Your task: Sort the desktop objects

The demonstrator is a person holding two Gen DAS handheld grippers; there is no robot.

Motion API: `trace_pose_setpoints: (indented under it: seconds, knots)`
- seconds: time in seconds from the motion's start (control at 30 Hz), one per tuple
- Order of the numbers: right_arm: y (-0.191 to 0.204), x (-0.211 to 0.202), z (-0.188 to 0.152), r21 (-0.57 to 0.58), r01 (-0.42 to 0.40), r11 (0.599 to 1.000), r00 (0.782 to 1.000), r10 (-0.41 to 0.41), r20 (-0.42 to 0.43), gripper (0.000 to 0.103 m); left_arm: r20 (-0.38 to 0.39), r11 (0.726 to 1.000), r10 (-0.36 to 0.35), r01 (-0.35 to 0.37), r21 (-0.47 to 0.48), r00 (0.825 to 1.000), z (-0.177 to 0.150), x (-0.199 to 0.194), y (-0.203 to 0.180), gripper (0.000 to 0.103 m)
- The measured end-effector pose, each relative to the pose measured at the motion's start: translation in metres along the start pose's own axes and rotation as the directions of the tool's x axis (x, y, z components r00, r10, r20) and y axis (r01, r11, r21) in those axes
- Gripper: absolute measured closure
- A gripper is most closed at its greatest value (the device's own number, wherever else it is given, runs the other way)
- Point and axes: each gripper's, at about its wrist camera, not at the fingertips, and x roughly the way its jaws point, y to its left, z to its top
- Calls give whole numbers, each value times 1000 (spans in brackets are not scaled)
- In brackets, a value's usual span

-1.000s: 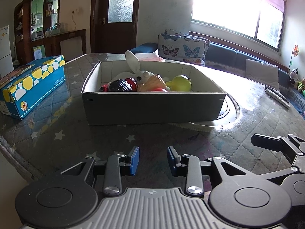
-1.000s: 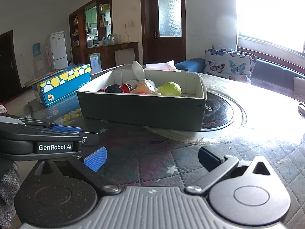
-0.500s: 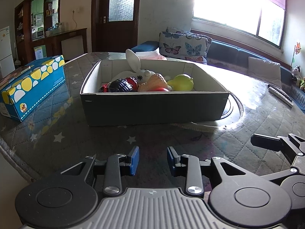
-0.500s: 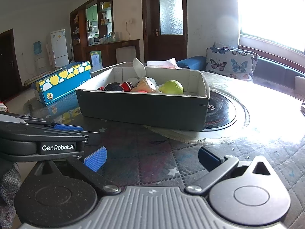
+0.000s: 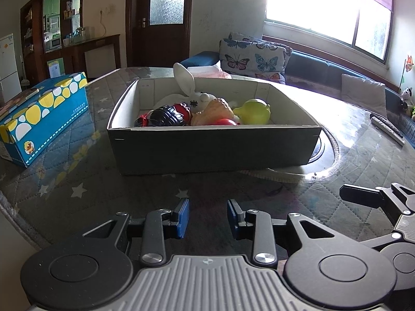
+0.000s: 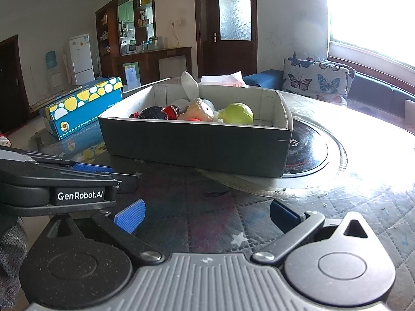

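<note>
Cardboard box (image 5: 212, 147) of toys (green pear (image 5: 255, 111), white rabbit (image 5: 186, 84)), tools empty

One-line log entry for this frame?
phase: approach | left gripper: open, empty | right gripper: open, empty | toys in cardboard box

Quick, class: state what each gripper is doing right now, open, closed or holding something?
Left gripper: open with a narrow gap, holding nothing.
Right gripper: open wide, holding nothing.

Left tongs (image 5: 207, 216) level, blue pads narrowly apart, holding nothing, right tongs (image 6: 206, 215) beside them, spread wide, empty
</note>
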Motion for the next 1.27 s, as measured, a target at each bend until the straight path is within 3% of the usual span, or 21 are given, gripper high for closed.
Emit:
trace_pose_setpoints:
  seconds: [1.27]
  knots:
    - [-9,30,16,14,-20,1000,999,20,-44,0,-29,1000,-14,14,2,999,19,27,3,70]
